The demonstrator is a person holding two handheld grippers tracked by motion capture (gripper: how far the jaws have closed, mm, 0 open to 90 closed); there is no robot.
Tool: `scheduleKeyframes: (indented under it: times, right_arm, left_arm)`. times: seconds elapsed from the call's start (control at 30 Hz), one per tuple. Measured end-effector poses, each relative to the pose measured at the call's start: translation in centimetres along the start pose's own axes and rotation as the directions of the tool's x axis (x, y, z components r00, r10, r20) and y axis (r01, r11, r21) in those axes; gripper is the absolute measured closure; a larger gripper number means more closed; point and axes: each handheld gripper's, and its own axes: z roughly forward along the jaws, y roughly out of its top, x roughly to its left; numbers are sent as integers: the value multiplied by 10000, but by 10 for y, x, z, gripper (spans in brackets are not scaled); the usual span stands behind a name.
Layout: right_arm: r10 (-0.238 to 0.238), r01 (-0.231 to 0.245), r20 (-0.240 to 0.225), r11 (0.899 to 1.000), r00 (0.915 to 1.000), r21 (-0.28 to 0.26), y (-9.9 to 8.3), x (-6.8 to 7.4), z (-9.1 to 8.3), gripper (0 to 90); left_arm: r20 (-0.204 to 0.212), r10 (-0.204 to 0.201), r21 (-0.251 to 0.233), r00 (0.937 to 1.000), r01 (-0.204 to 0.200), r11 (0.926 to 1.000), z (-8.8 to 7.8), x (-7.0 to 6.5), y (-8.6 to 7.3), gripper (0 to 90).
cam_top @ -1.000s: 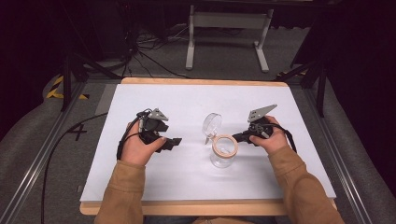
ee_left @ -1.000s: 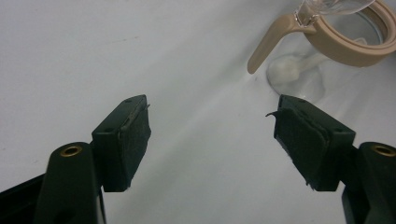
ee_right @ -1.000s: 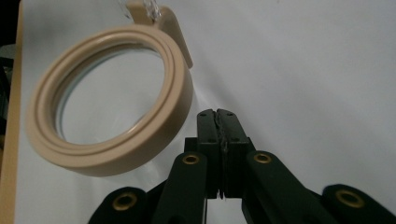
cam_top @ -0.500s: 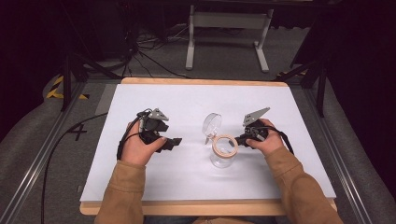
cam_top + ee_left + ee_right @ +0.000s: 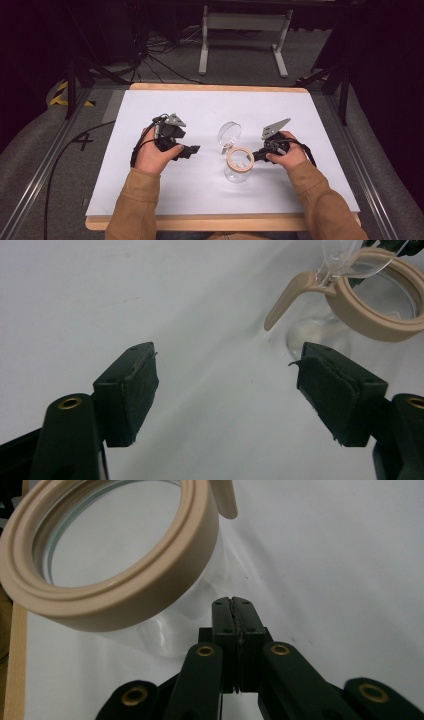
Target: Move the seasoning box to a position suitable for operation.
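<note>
On the white table (image 5: 165,200) we find the clear glass jar (image 5: 238,170) upright with its hinged lid (image 5: 229,133) open, the right gripper (image 5: 257,155) closed and empty beside its beige rim (image 5: 125,595), and the left gripper (image 5: 192,149) open, well apart, presumably ready to steady it.

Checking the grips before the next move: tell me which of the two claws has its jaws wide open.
The left claw: its jaws stand far apart over bare table. The right claw has its jaws pressed together, empty, beside the glass jar.
</note>
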Motion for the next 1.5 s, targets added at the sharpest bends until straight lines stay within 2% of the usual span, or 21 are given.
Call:
scheduleKeyframes:
  times: [0.07, 0.13, 0.3, 0.43, 0.47, 0.53, 0.6, 0.67, 0.73, 0.9, 0.97, 1.07, 1.1, 1.2, 1.23, 1.37, 1.4, 1.5]
  right_arm:
    - [-25, 25, -44, 10000, 10000, 49, -1, 3, 0, 900]
    - [-47, 47, -51, 9999, 10000, 122, -2, 5, -1, 900]
    - [-226, 229, -126, 9992, 9997, 314, -2, 13, -2, 900]
    - [-494, 507, -245, 9973, 9985, 537, 0, 23, -1, 900]
    - [-494, 507, -245, 9973, 9985, 537, 0, 23, -1, 900]
    - [-611, 629, -309, 9961, 9977, 621, 0, 28, -1, 900]
    - [-604, 626, -370, 9960, 9975, 632, 0, 30, 0, 900]
    - [-739, 769, -439, 9945, 9963, 712, 1, 34, 1, 900]
    - [-829, 871, -577, 9934, 9949, 747, 2, 38, 2, 900]
    - [-874, 904, -449, 9935, 9952, 698, 3, 42, 2, 900]
    - [-732, 757, -447, 9955, 9963, 573, 2, 41, 0, 900]
    - [-539, 545, -156, 9977, 9984, 402, 1, 41, -9, 900]
    - [-417, 418, -28, 9989, 9991, 222, 1, 42, -15, 900]
    - [-394, 393, 195, 9992, 9990, 44, 1, 44, -22, 900]
    - [-356, 359, 318, 9993, 9989, -64, 1, 45, -25, 900]
    - [-196, 227, 584, 9983, 9981, -542, 1, 54, -37, 900]
    - [-151, 193, 638, 9977, 9979, -657, 1, 56, -40, 900]
    - [-98, 159, 679, 9959, 9976, -890, 2, 61, -44, 900]
  left_arm:
    - [94, 387, -133, 9992, -386, 9992, 2, -2, 3, 239]
    - [-5, 508, -314, 9987, -508, 9982, 5, -5, 7, 234]
    - [-167, 826, -172, 9964, -829, 9964, 6, -6, 10, 270]
    - [-177, 879, -49, 9960, -880, 9961, 6, -5, 11, 370]
    - [-99, 865, -87, 9962, -866, 9962, 6, -6, 12, 370]
    - [48, 1083, -108, 9941, -1082, 9941, 5, -7, 14, 437]
    - [176, 1219, -155, 9924, -1216, 9925, 4, -8, 16, 459]
    - [290, 1264, -191, 9916, -1259, 9919, 4, -8, 17, 512]
    - [370, 1214, -232, 9919, -1206, 9924, 5, -9, 17, 540]
    - [555, 1191, -244, 9913, -1179, 9927, 6, -8, 19, 599]
    - [598, 1151, -317, 9915, -1134, 9930, 6, -8, 20, 632]
    - [723, 1030, -380, 9921, -1004, 9942, 7, -8, 22, 706]
    - [776, 733, -690, 9943, -680, 9953, 7, -7, 22, 769]
    - [873, 615, -941, 9943, -532, 9941, 5, -6, 24, 844]
    - [899, 454, -1163, 9949, -348, 9926, 5, -7, 26, 844]
    - [869, 279, -1720, 9958, -126, 9850, 10, -10, 31, 897]
    - [869, 279, -1720, 9958, -126, 9850, 10, -10, 31, 897]
    - [908, 25, -2037, 9959, 161, 9789, 16, -12, 33, 897]
